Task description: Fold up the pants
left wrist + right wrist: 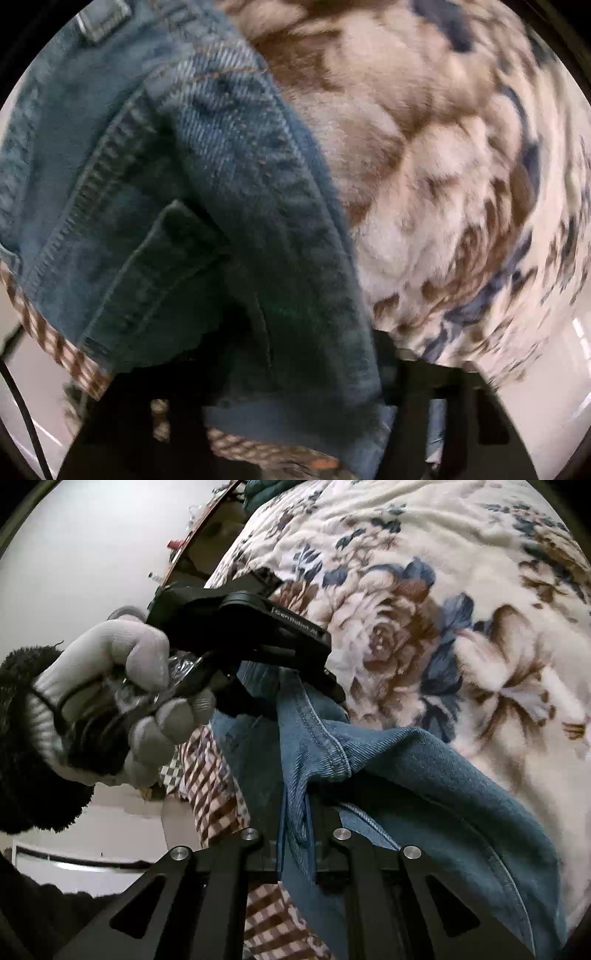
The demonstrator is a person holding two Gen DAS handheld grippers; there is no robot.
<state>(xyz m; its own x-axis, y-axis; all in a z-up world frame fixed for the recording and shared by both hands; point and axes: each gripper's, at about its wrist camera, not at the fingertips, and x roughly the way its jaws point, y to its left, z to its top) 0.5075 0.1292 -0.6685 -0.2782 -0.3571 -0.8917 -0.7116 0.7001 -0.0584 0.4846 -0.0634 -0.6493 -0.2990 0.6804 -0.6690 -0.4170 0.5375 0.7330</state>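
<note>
The right tongs [295,853] are clamped on a bunched fold of the blue denim pants [424,775]. The left tongs [258,701], gripped by a gloved hand [122,686], are closed on the same pants further up. The pants lie on a floral blanket [424,609] beside checked fabric [214,786].

A floral fleece blanket [424,635] covers the bed beside a pale wall [85,554].
</note>
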